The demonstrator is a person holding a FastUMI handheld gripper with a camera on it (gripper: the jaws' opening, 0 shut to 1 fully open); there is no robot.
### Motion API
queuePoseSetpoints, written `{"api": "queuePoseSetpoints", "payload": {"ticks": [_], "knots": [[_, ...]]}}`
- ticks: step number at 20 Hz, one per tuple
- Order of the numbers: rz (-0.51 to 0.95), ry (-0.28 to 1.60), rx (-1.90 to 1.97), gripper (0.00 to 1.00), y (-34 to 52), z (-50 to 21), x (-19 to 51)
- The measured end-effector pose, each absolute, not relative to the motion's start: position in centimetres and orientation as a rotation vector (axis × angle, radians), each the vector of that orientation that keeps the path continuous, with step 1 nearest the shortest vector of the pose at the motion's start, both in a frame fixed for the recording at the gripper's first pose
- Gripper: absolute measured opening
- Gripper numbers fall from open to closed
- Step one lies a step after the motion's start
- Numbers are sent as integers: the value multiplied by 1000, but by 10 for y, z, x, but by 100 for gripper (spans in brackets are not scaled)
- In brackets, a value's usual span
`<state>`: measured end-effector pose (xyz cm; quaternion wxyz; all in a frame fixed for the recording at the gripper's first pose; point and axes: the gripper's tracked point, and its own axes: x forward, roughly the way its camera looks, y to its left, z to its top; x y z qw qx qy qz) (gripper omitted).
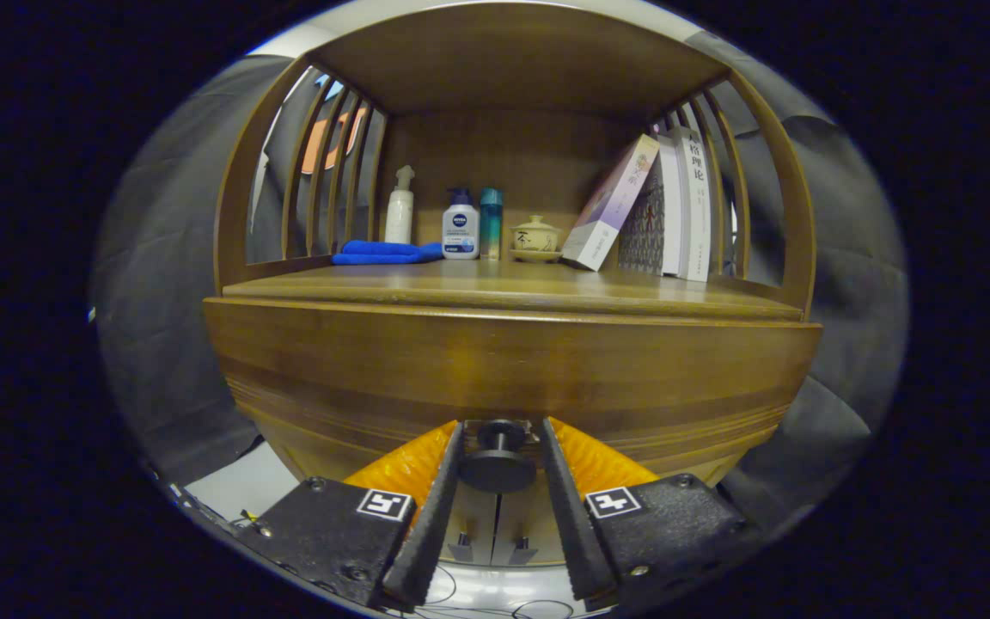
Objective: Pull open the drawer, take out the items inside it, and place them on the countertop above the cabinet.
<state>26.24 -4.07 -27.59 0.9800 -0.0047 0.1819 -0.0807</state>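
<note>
Straddling the dark round drawer knob (497, 460) low in the frame's centre, the gripper (499, 468) has its fingers on either side of the knob, narrowly parted; whether both press on it I cannot tell. The drawer front (512, 370) looks closed or barely started, so the opening step is in hand, and its contents are hidden. Next should come a firm clamp and a straight pull backward. Above the drawer, the wooden countertop (546, 292) carries a blue cloth (383, 252), a pump bottle (400, 206), a lotion bottle (461, 225), a teal can (491, 222), a lidded ceramic jar (535, 236) and leaning books (667, 202); its front strip is bare. Black cloth hangs around the cabinet.
</note>
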Motion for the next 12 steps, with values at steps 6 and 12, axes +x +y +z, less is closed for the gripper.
{"api": "queuePoseSetpoints", "payload": {"ticks": [6, 12], "knots": [[-173, 358, -26, 44, -41, -278, 262], [-142, 363, -15, 36, -40, -277, 246]]}}
